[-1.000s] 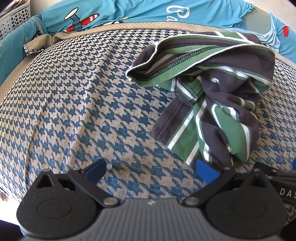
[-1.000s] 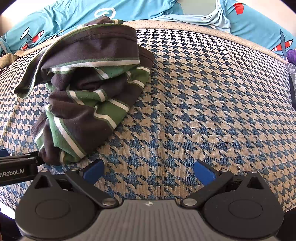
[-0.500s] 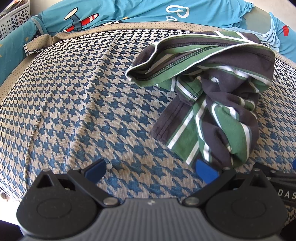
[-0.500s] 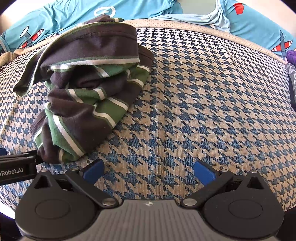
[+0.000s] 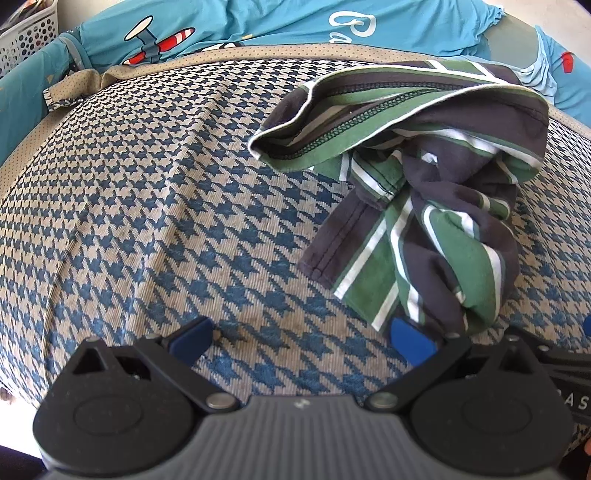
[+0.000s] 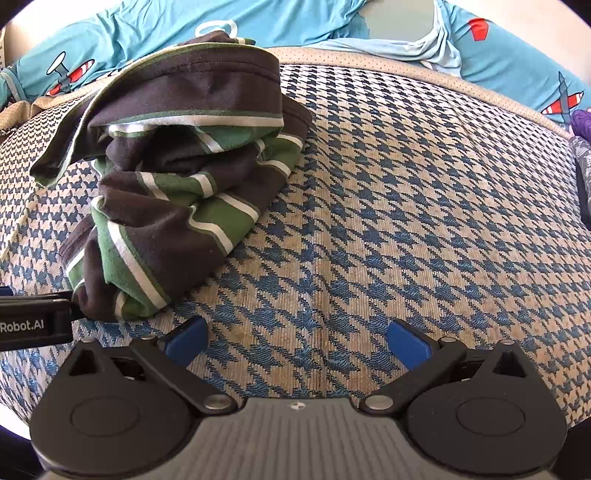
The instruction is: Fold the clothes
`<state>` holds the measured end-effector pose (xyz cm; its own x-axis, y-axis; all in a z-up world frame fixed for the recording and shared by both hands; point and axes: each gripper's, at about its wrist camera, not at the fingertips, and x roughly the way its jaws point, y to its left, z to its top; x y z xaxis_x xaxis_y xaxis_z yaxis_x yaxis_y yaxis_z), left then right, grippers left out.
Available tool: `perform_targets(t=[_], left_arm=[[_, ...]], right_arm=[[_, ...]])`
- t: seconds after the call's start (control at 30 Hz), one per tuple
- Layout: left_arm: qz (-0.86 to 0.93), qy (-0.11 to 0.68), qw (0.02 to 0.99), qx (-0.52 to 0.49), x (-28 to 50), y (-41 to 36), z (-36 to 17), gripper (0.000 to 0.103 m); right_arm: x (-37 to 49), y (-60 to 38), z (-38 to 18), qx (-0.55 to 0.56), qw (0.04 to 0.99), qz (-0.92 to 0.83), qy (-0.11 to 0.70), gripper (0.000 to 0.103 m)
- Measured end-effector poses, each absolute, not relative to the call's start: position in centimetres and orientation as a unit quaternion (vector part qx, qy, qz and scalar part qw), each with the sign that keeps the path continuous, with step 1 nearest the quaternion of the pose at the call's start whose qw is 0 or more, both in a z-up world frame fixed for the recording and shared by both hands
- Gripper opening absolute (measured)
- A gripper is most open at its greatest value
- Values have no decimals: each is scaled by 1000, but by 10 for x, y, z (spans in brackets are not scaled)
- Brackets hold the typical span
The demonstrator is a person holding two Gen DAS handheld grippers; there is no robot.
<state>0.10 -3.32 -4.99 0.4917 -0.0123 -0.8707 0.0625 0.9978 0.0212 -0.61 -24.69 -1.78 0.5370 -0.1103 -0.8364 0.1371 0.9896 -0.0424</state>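
A crumpled garment [image 5: 424,184] with dark grey, green and white stripes lies bunched on a blue-and-tan houndstooth cloth [image 5: 166,221]. In the left wrist view it sits to the upper right, its lower tip just above the right blue pad. My left gripper [image 5: 303,338] is open, low over the cloth, with nothing between its fingers. In the right wrist view the same garment [image 6: 177,177] lies to the upper left. My right gripper [image 6: 297,341] is open over bare cloth [image 6: 406,221], right of the garment. The left gripper's side [image 6: 33,325] shows at the left edge.
Light blue clothes with aeroplane prints [image 5: 258,26] are heaped behind the houndstooth cloth. A white perforated basket [image 5: 26,37] stands at the far left. Purple and grey fabric [image 6: 581,140] lies at the right edge. Houndstooth cloth stretches left of the garment.
The right wrist view has drifted slightly, so the garment sits a little lower and nearer in it. The left gripper and the garment's shape are unchanged.
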Motion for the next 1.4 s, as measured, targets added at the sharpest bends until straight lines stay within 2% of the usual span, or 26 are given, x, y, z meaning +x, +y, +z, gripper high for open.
perform_targets(t=[0.53, 1.0, 1.4], left_arm=[[-33, 491, 870, 30, 3, -32, -54, 103], [-33, 498, 866, 36, 0, -36, -51, 103], [-29, 512, 857, 54, -10, -50, -51, 103]], right_arm=[[-24, -253, -39, 2, 886, -62, 459, 103], [-19, -284, -63, -19, 855, -7, 518, 103], [-45, -321, -96, -22, 864, 25, 502, 103]])
